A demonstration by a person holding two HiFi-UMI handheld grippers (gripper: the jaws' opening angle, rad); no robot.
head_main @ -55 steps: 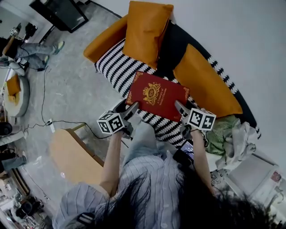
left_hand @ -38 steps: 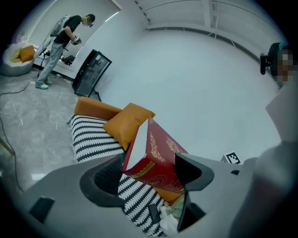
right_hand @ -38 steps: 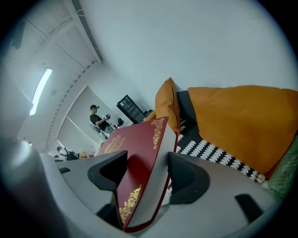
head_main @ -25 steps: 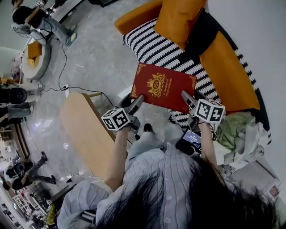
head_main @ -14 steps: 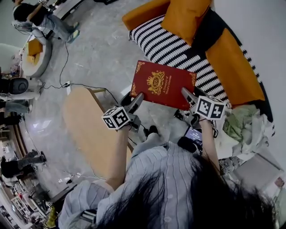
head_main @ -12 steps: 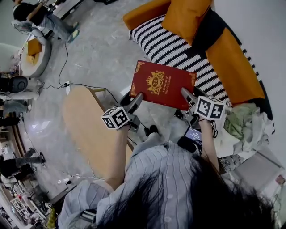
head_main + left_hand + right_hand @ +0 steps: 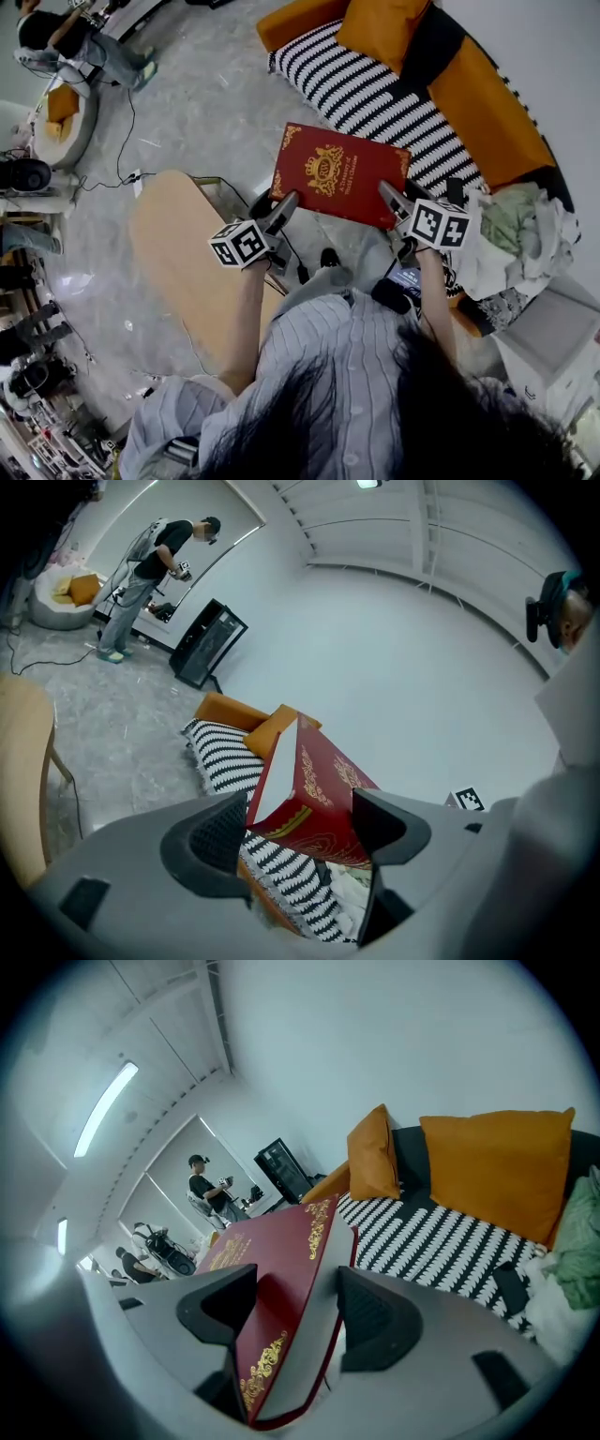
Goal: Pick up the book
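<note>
Lifted clear of the striped sofa where it lay two seconds ago, the red book now hangs above the grey floor, just in front of the sofa. The left gripper clamps its near left corner and the right gripper its near right corner, jaws closed on cover and pages.

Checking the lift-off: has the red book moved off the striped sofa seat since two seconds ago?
Yes. The red book lay on the striped sofa seat; now it is mostly clear of that seat, on the person's side, over the floor.
</note>
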